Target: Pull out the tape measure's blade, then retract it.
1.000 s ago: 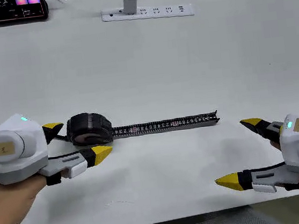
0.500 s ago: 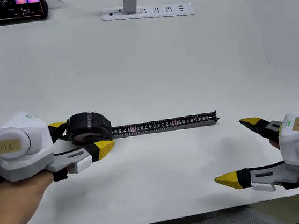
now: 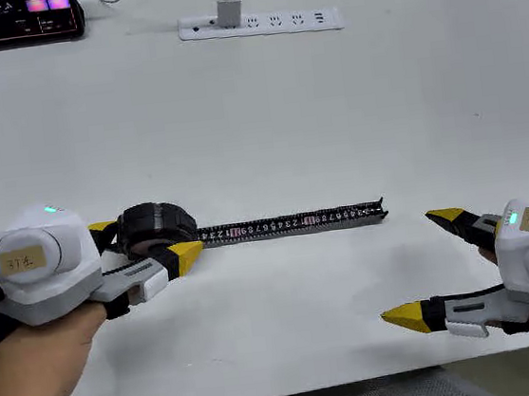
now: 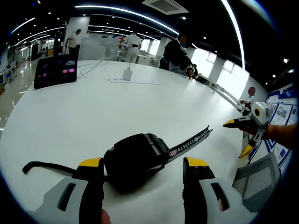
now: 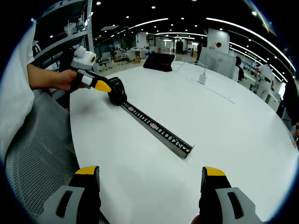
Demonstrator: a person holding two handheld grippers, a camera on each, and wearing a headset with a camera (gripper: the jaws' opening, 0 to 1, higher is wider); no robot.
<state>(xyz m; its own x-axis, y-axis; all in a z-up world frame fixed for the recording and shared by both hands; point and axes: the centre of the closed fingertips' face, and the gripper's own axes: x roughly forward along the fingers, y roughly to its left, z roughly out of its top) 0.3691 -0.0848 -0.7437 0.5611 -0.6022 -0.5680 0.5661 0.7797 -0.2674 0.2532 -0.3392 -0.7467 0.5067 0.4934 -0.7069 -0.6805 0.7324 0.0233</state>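
Yellow-tipped left tongs (image 3: 145, 241) straddle the tape measure (image 3: 160, 225), right tongs (image 3: 416, 266) hovering spread.

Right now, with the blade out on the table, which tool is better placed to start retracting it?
Left, probably. The left tool has its open jaws either side of the tape measure case, ready to grip it. The right tool is open too, but hangs clear of the blade tip.

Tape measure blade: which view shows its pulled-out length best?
The head view: the blade runs sideways, whole, from case to hook end. The right gripper view shows it whole too, but foreshortened; the left gripper view shows it receding beyond the case.
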